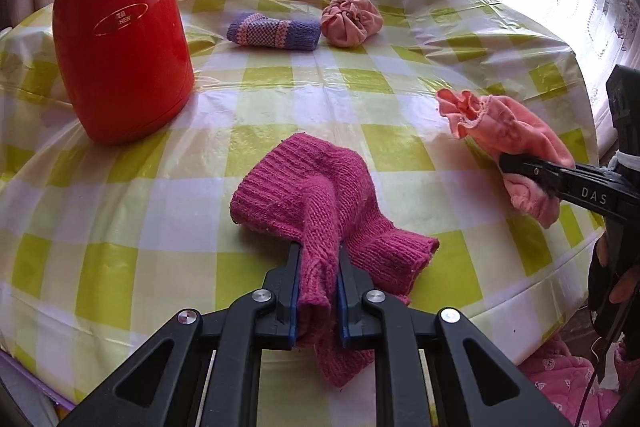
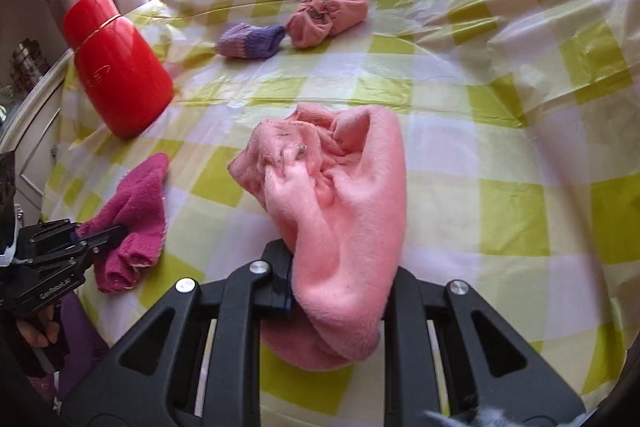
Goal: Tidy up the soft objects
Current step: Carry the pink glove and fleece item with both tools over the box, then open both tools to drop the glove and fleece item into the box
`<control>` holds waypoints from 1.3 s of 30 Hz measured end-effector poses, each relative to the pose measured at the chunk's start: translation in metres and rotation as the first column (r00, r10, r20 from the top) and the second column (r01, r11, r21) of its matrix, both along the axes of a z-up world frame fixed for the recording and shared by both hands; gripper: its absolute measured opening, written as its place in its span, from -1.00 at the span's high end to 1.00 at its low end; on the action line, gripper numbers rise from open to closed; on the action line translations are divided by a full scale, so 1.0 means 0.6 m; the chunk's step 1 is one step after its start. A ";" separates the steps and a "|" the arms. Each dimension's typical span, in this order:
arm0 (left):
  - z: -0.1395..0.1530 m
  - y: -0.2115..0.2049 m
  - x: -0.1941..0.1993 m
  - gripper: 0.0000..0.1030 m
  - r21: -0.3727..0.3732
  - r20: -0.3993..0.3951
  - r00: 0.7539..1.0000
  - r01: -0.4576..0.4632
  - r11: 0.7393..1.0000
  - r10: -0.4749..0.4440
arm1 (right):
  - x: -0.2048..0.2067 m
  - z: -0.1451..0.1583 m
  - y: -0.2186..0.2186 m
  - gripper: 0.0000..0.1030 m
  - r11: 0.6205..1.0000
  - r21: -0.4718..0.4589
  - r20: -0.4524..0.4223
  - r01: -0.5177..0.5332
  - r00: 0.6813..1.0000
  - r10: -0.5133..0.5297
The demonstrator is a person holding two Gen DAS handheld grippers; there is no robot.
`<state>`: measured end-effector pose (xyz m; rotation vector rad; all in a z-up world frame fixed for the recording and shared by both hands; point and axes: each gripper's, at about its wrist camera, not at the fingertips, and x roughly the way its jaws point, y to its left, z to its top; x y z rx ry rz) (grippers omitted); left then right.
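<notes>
My left gripper point(image 1: 319, 259) is shut on a magenta knit sock point(image 1: 320, 187) that trails onto the checked table; it also shows in the right wrist view point(image 2: 132, 223). My right gripper point(image 2: 340, 259) is shut on a light pink fleece sock point(image 2: 340, 179), its right finger hidden by the cloth; the sock shows in the left wrist view point(image 1: 516, 135) too. A rolled purple knit sock point(image 1: 274, 34) and a balled pink sock point(image 1: 351, 19) lie side by side at the far side of the table.
A red thermos point(image 1: 120, 39) stands at the far left of the table point(image 1: 120, 227), which has a yellow-and-white checked plastic cover. Curtains and a bright window are behind. The table edge curves close on the right.
</notes>
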<state>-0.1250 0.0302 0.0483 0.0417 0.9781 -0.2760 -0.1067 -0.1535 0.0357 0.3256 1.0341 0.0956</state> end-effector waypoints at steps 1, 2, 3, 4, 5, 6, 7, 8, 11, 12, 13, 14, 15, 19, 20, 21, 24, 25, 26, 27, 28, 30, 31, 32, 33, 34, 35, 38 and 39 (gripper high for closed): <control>0.002 0.006 -0.004 0.71 0.008 0.004 1.000 -0.002 1.000 0.002 | 0.002 0.003 0.022 0.57 1.000 0.004 0.005 -0.027 1.000 0.027; 0.005 0.011 -0.009 0.71 0.017 0.008 1.000 -0.004 1.000 0.004 | 0.005 0.008 0.041 0.57 0.998 0.016 0.008 -0.055 0.998 0.054; 0.007 0.015 -0.013 0.71 0.028 0.013 1.000 -0.006 1.000 0.005 | 0.007 0.011 0.059 0.57 0.996 0.030 0.009 -0.078 0.997 0.078; 0.009 0.020 -0.018 0.71 0.038 0.016 1.000 -0.007 0.999 0.006 | 0.010 0.013 0.075 0.57 0.994 0.043 0.008 -0.098 0.995 0.098; 0.011 0.026 -0.021 0.71 0.046 0.018 1.000 -0.008 0.999 0.007 | 0.013 0.014 0.090 0.57 0.991 0.050 0.005 -0.120 0.993 0.120; 0.014 0.032 -0.026 0.71 0.052 0.020 1.000 -0.012 0.999 0.011 | 0.016 0.014 0.106 0.57 0.988 0.051 -0.001 -0.144 0.990 0.144; 0.017 0.038 -0.030 0.71 0.057 0.024 1.000 -0.017 0.998 0.015 | 0.019 0.014 0.120 0.57 0.985 0.053 -0.004 -0.163 0.986 0.164; 0.022 0.045 -0.036 0.71 0.061 0.031 0.999 -0.022 0.998 0.020 | 0.020 0.016 0.133 0.57 0.981 0.061 -0.006 -0.182 0.983 0.182; 0.038 0.066 -0.053 0.71 0.079 0.058 0.998 -0.040 0.996 0.036 | 0.018 0.023 0.172 0.57 0.967 0.084 -0.005 -0.239 0.971 0.240; 0.044 0.074 -0.059 0.71 0.083 0.067 0.997 -0.048 0.995 0.042 | 0.020 0.025 0.184 0.57 0.961 0.087 -0.003 -0.261 0.965 0.262; 0.050 0.082 -0.065 0.71 0.084 0.073 0.996 -0.056 0.995 0.050 | 0.020 0.029 0.199 0.57 0.954 0.092 0.001 -0.284 0.958 0.286; 0.055 0.091 -0.070 0.71 0.086 0.078 0.995 -0.065 0.994 0.059 | 0.019 0.034 0.213 0.57 0.947 0.097 0.006 -0.308 0.951 0.308; 0.059 0.100 -0.077 0.71 0.087 0.082 0.994 -0.075 0.993 0.068 | 0.020 0.038 0.228 0.57 0.938 0.101 0.013 -0.332 0.943 0.332; 0.073 0.143 -0.106 0.71 0.093 0.093 0.989 -0.122 0.988 0.113 | 0.015 0.057 0.292 0.57 0.897 0.104 0.038 -0.429 0.903 0.427; 0.075 0.155 -0.114 0.71 0.094 0.094 0.987 -0.136 0.986 0.127 | 0.013 0.061 0.310 0.57 0.885 0.105 0.044 -0.453 0.891 0.451; 0.078 0.168 -0.122 0.71 0.094 0.096 0.985 -0.154 0.984 0.145 | 0.011 0.065 0.328 0.57 0.872 0.103 0.049 -0.479 0.878 0.477; 0.081 0.212 -0.149 0.71 0.087 0.095 0.974 -0.215 0.973 0.207 | 0.003 0.075 0.382 0.57 0.822 0.107 0.066 -0.559 0.829 0.555; 0.083 0.227 -0.160 0.71 0.086 0.095 0.969 -0.236 0.968 0.228 | -0.001 0.078 0.401 0.57 0.804 0.111 0.071 -0.584 0.812 0.580; 0.083 0.239 -0.171 0.72 0.087 0.093 0.964 -0.257 0.963 0.249 | -0.004 0.081 0.420 0.57 0.786 0.111 0.075 -0.608 0.794 0.604; 0.083 0.252 -0.181 0.71 0.087 0.090 0.959 -0.278 0.957 0.270 | -0.009 0.084 0.438 0.57 0.768 0.106 0.079 -0.631 0.775 0.626; 0.082 0.265 -0.192 0.71 0.085 0.087 0.953 -0.299 0.950 0.292 | -0.013 0.086 0.456 0.57 0.750 0.101 0.083 -0.653 0.757 0.648; 0.082 0.288 -0.214 0.71 0.081 0.080 0.939 -0.340 0.937 0.333 | -0.022 0.092 0.488 0.57 0.716 0.095 0.090 -0.692 0.722 0.686; 0.081 0.299 -0.224 0.71 0.082 0.077 0.933 -0.358 0.930 0.353 | -0.026 0.094 0.502 0.57 0.701 0.092 0.093 -0.707 0.707 0.701; 0.080 0.310 -0.235 0.71 0.084 0.072 0.926 -0.376 0.923 0.370 | -0.029 0.096 0.514 0.57 0.686 0.090 0.096 -0.722 0.692 0.716; 0.079 0.323 -0.244 0.71 0.087 0.067 0.920 -0.391 0.916 0.386 | -0.033 0.099 0.526 0.57 0.671 0.088 0.097 -0.737 0.676 0.730; 0.078 0.333 -0.254 0.71 0.094 0.061 0.914 -0.406 0.909 0.402 | -0.036 0.100 0.539 0.57 0.654 0.085 0.098 -0.752 0.660 0.745; 0.077 0.344 -0.264 0.71 0.105 0.053 0.907 -0.421 0.901 0.417 | -0.044 0.103 0.552 0.57 0.636 0.081 0.099 -0.767 0.641 0.761; 0.066 0.379 -0.297 0.71 0.149 0.013 0.887 -0.458 0.876 0.462 | -0.065 0.106 0.593 0.57 0.561 0.091 0.110 -0.823 0.568 0.815; 0.060 0.391 -0.307 0.70 0.172 -0.010 0.879 -0.468 0.867 0.477 | -0.073 0.105 0.604 0.54 0.528 0.110 0.120 -0.842 0.538 0.834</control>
